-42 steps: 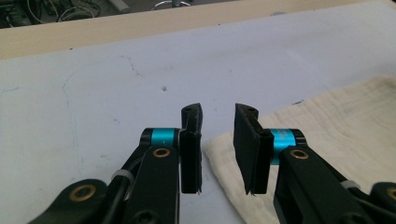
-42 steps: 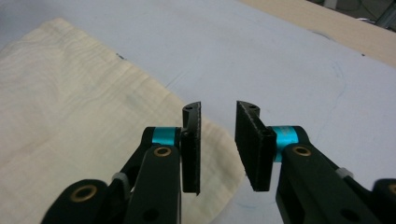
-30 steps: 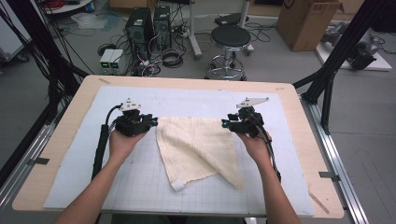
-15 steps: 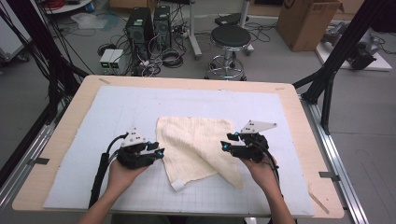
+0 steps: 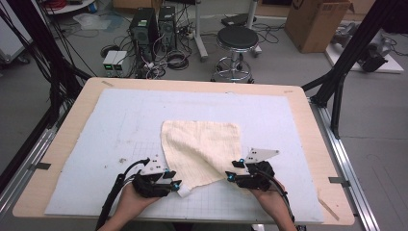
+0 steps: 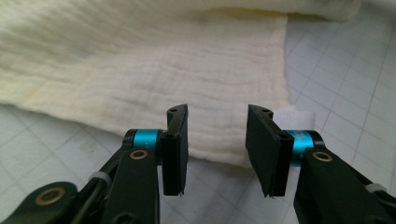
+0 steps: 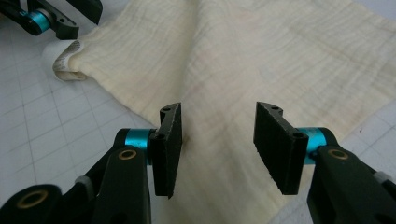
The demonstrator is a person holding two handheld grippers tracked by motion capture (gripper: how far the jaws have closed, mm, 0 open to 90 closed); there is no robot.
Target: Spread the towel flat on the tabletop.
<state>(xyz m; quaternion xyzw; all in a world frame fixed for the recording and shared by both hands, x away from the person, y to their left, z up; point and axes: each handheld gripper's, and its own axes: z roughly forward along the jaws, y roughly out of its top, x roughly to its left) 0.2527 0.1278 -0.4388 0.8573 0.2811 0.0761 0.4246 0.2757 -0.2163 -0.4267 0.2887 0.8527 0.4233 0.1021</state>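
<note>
Here, in the high view, the cloth lies on the mat at the table's middle, folded into a rough triangle whose tip points toward six o'clock. The left gripper sits at seven o'clock of the cloth, just beside the tip; the right gripper sits at five o'clock, at the slanted edge. Both forearms come in low from six o'clock, the grippers turned inward toward each other.

In the left gripper view, the left gripper has released: its jaws have just been opening, stand apart, and nothing is pinched between them. The cloth lies flat just beyond, a small white tag at its corner, at about three o'clock.

In the right gripper view, the right gripper is likewise let go, its jaws just opened above the cloth; whether the lower tips brush it is hard to tell.

The cloth looks light, soft and limp, likely to sag and slide; corners or hems are the best places to pinch.
</note>
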